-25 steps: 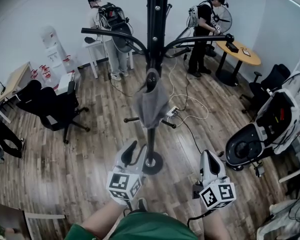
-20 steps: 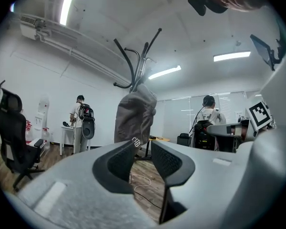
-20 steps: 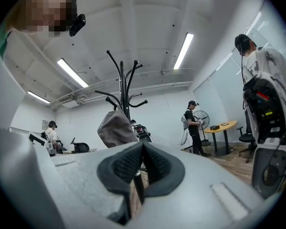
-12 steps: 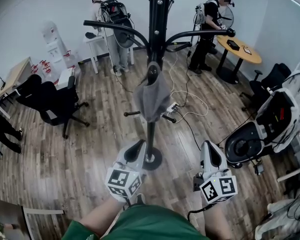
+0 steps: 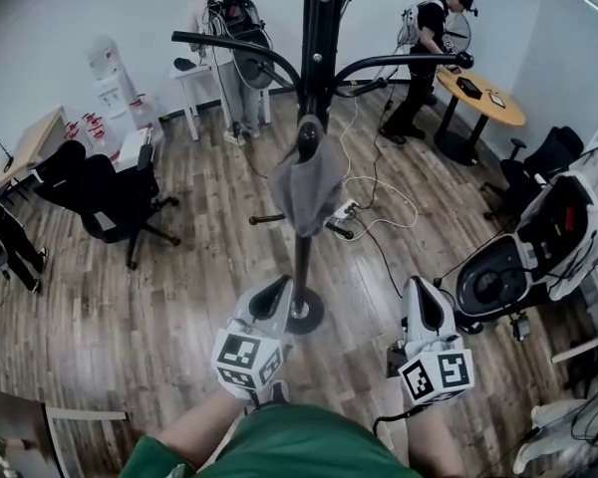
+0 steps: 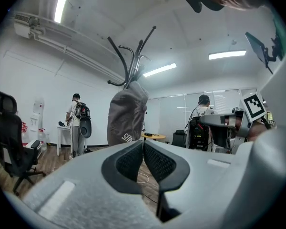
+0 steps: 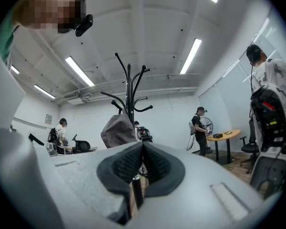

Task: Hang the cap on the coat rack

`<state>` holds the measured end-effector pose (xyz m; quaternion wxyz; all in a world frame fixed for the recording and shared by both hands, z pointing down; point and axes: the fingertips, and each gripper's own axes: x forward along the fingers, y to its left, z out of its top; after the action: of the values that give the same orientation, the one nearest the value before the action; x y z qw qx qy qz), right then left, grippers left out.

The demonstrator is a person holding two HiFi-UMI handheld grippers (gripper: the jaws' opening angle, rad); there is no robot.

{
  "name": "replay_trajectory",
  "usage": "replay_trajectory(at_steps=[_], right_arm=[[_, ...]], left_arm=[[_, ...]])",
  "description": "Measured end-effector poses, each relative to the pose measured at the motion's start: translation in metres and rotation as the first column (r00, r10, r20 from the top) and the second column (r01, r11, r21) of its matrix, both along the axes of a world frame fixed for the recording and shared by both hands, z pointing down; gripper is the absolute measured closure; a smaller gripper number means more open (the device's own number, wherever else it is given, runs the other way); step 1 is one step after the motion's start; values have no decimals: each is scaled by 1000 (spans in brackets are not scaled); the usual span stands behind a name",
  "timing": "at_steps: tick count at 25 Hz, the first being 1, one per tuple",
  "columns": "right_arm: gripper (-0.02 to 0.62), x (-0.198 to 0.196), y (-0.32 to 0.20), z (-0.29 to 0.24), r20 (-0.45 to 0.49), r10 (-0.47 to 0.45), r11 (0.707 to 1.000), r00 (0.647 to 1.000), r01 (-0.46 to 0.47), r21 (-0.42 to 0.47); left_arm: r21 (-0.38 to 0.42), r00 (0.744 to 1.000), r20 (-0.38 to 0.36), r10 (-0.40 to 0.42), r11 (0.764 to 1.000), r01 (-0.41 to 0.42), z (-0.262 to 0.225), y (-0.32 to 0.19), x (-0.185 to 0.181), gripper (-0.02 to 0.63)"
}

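While they are held low over the floor [image 5: 169, 307], left tongs [image 5: 277, 289]: clenched, pads pressed together, nothing between them.
Right tongs [image 5: 423, 289]: clenched as well, pads meeting, empty; level with the left pair and well apart from it.
Cap [image 5: 305, 189]: grey, hanging from a lower hook of the coat rack, draped down along the pole, clear of both tongs.
Coat rack [image 5: 317, 58]: black, upright, curved arms spreading; its round base sits just ahead of the left tongs.
Floor: wood planks, cables trailing behind the rack.
Office chair [image 5: 105, 202]: black, off to the left.
Round tabletop [image 5: 490, 106]: far right, a person standing beside it.
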<state>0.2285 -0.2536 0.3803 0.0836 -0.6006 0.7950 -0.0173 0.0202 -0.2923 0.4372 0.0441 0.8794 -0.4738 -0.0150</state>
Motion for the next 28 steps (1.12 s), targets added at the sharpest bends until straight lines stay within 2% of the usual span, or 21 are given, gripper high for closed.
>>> replay_trajectory(at_steps=[7,28], right_arm=[[592,-4,4,-2,-72,10,1000,997,-8,27],[592,-5,5,7,-56,20,1000,998,-20,9]], left_arm=[[-14,1000,5,-1,1000,1,6,2,-1,588],[-18,1000,9,-2,1000,2,10,4,-7,588]])
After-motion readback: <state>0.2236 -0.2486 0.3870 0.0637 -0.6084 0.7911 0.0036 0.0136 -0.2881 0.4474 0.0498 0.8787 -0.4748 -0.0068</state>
